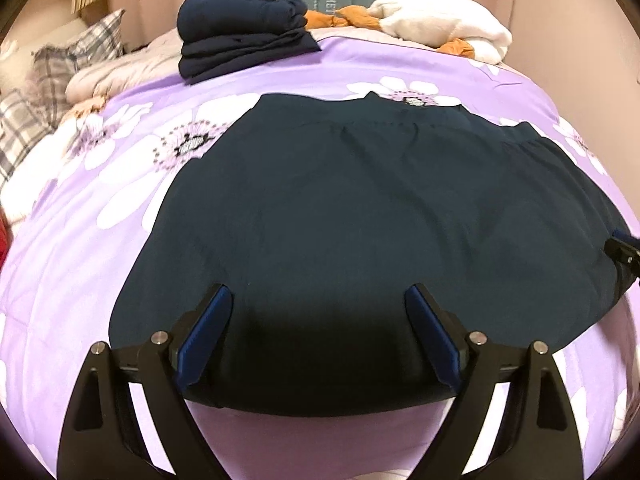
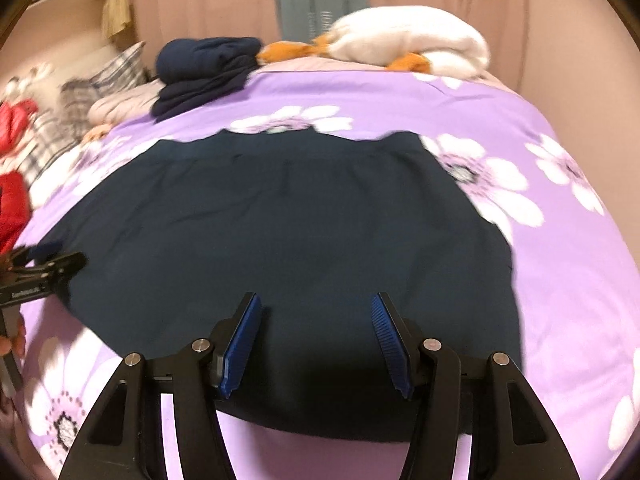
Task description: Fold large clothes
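- Garment [image 1: 360,208]: dark navy, large, lying spread flat on the bedspread [image 1: 80,260], its gathered band running along the far edge; near hem sitting just in front of both grippers. Also showing in the right wrist view [image 2: 280,232].
- Left gripper [image 1: 320,300]: hovering over the garment's near part, pointing down at it; jaws standing wide apart, blue pads [image 1: 208,328] clear of the cloth, nothing clamped. Seen from the right wrist view at the left edge [image 2: 44,272], by the garment's left border.
- Right gripper [image 2: 316,308]: hanging over the garment's near hem; jaws standing partly apart, pads [image 2: 242,344] gripping nothing. Its tip is peeking in at the right edge of the left wrist view [image 1: 624,248].
- Bedspread: purple with white flowers, lying under the garment.
- Folded stack [image 1: 240,28]: dark blue clothes, sitting at the far side of the bed, well apart from the garment.
- Plush toy [image 1: 436,20]: white with orange parts, lying right of the stack.
- Plaid pillow [image 1: 80,48]: resting at far left.
- Red cloth [image 2: 12,204]: showing at the left edge, blurred.
- Curtain [image 1: 560,0]: pinkish, hanging behind the bed.
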Demonstrator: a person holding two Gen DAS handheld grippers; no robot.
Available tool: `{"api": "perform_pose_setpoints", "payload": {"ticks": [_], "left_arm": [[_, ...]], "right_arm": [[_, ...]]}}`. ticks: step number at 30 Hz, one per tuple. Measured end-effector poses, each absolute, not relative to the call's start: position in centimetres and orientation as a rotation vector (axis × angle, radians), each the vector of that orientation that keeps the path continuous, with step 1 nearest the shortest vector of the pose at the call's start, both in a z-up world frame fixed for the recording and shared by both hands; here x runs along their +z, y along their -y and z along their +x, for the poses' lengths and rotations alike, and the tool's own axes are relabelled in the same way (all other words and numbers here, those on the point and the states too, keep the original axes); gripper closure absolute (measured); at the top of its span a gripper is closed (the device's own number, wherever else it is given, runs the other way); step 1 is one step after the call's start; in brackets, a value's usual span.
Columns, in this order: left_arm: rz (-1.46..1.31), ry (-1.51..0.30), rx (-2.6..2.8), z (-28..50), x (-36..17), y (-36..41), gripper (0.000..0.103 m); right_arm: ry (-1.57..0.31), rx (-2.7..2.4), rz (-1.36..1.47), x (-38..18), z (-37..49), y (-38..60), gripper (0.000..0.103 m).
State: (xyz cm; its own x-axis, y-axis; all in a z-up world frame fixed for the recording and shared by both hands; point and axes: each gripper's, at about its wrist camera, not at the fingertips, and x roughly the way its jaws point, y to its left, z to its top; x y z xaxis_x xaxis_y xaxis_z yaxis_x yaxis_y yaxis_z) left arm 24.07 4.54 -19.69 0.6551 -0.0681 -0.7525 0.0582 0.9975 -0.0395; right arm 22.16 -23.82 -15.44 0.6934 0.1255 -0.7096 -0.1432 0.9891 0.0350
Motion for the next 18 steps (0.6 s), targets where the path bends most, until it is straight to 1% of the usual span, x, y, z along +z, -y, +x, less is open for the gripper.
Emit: {"api": "perform_pose_setpoints", "payload": {"ticks": [7, 13, 18], "left_arm": [[-0.004, -0.855, -0.073, 23.6, -19.8, -4.4, 0.012], [-0.007, -0.859, -0.058, 22.9, -19.5, -4.8, 0.012], [0.015, -0.866, -0.044, 22.0, -19.0, -4.8, 0.012]], "right_arm": [[-0.804, 0.110, 0.033, -16.3, 21.8, 26.4, 0.045], [-0.798, 0.092, 0.103, -16.1, 20.9, 28.1, 0.045], [-0.805, 0.025, 0.108, -15.7, 19.8, 29.3, 0.045]]}}
